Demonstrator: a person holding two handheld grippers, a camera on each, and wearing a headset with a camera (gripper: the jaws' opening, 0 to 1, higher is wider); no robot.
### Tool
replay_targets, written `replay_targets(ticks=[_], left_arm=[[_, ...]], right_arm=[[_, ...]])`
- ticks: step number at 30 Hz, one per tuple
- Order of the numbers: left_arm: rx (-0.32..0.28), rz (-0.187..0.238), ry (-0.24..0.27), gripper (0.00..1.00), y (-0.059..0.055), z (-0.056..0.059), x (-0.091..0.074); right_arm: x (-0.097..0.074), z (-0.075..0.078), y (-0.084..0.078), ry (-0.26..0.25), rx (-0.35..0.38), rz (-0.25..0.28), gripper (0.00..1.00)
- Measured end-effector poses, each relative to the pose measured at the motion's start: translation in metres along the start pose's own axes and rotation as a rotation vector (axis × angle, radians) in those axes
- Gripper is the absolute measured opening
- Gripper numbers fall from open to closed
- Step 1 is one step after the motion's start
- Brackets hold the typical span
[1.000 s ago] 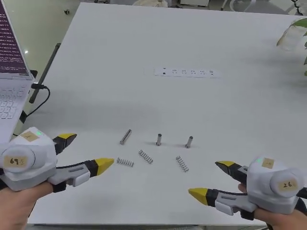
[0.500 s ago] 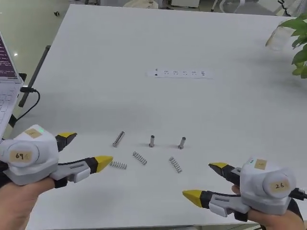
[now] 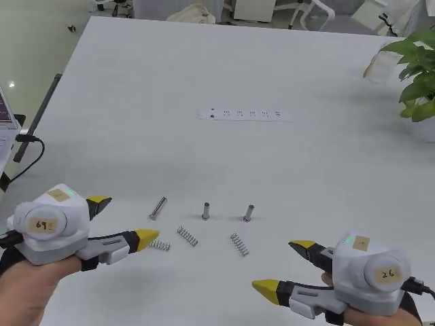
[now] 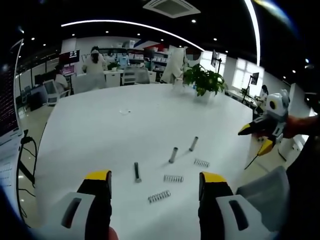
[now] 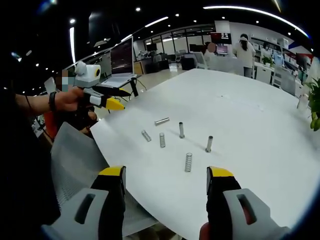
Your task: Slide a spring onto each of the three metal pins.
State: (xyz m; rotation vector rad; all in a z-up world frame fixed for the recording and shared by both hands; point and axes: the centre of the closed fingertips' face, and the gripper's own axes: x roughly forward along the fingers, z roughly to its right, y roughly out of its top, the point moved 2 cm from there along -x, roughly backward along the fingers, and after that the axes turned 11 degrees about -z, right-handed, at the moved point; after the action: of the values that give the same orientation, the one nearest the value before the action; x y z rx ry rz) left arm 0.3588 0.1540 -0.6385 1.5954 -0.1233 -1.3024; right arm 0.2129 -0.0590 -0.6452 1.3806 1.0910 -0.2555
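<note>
White workbench [image 3: 224, 61]: three short steel pins [image 3: 206, 211], three loose wire springs [image 3: 187, 236] untouched at 6 o'clock; my open left tongs [image 3: 126, 218] edged nearer, right tongs [image 3: 280, 265] open.

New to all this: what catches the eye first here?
Two yellow-tipped grippers, the left gripper and right gripper, hover open at the near edge of a white table. Between them lie three springs, just in front of three metal pins, two upright and one lying flat.
</note>
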Motion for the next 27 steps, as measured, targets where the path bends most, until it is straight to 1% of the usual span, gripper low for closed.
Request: replay_targets(ticks=[7, 10, 13, 16, 20, 27], left_arm=[[-0.001, -0.014, 0.005, 0.66, 0.0, -0.01, 0.011], [-0.01, -0.02, 0.007, 0.65, -0.002, -0.015, 0.017], [-0.021, -0.026, 0.009, 0.64, -0.004, -0.018, 0.021], [-0.041, -0.024, 0.003, 0.63, -0.005, -0.02, 0.026], [-0.019, -0.05, 0.001, 0.62, -0.01, -0.02, 0.037], [-0.041, -0.061, -0.013, 0.6, -0.01, -0.023, 0.055]], right_arm=[[0.0, -0.001, 0.0, 0.002, 0.003, 0.004, 0.63], [0.001, 0.0, -0.002, 0.001, -0.004, -0.003, 0.63], [0.0, 0.0, -0.002, 0.001, 0.001, 0.001, 0.64], [0.0, 0.0, -0.003, 0.0, 0.001, -0.004, 0.64], [0.001, 0.0, -0.005, 0.002, 0.004, -0.006, 0.64], [0.003, -0.001, -0.008, 0.009, 0.01, -0.013, 0.63]])
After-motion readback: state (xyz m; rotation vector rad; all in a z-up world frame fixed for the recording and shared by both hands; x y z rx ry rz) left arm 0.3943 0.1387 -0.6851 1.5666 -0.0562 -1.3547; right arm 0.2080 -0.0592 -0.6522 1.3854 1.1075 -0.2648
